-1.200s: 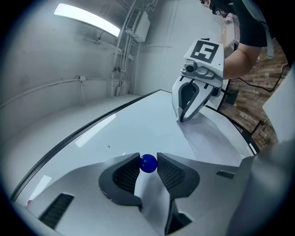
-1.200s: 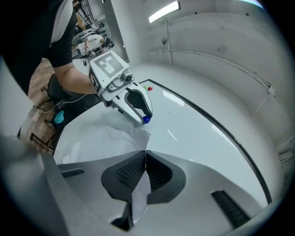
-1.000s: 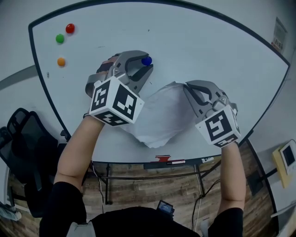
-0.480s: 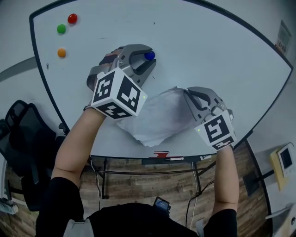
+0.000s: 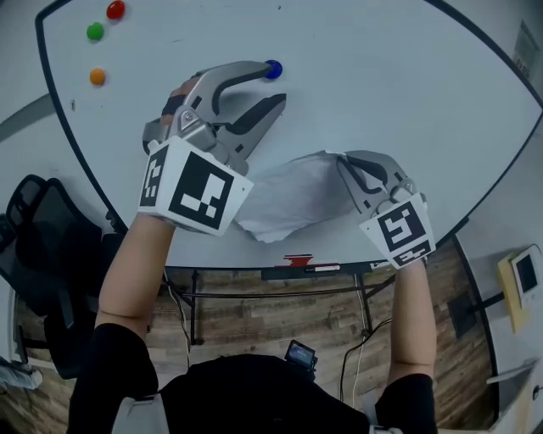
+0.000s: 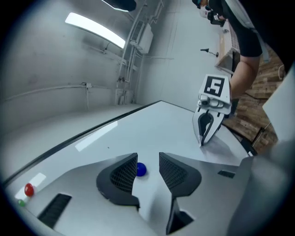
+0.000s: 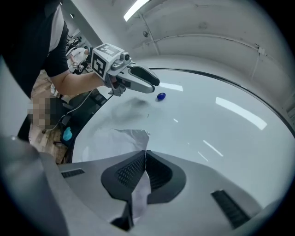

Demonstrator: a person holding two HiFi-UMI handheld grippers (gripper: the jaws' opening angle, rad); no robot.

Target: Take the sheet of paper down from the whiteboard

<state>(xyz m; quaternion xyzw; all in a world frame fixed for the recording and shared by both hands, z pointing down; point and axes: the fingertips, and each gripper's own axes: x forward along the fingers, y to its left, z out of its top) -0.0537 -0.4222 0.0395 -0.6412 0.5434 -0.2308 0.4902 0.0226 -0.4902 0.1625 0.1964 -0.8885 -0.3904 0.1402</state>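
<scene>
A crumpled white sheet of paper (image 5: 284, 202) hangs in front of the lower part of the whiteboard (image 5: 399, 76), with nothing pinning it to the board. My right gripper (image 5: 346, 163) is shut on the sheet's right edge; in the right gripper view the paper (image 7: 120, 140) runs between the closed pads (image 7: 133, 170). My left gripper (image 5: 275, 86) stands up and to the left; its jaws have just been opening. A blue magnet (image 5: 272, 69) stays on the board at one fingertip; in the left gripper view the magnet (image 6: 141, 169) shows between the parted fingers (image 6: 120, 177), gripped by neither.
Red (image 5: 115, 9), green (image 5: 95, 31) and orange (image 5: 97, 76) magnets sit at the board's upper left. A red marker (image 5: 297, 261) lies on the board's ledge. A black office chair (image 5: 38, 246) stands at the left, a wall panel (image 5: 524, 280) at the right.
The left gripper's jaws have spread wider and let go of the blue magnet, which stays on the board. The right gripper has sunk a little with the paper.
</scene>
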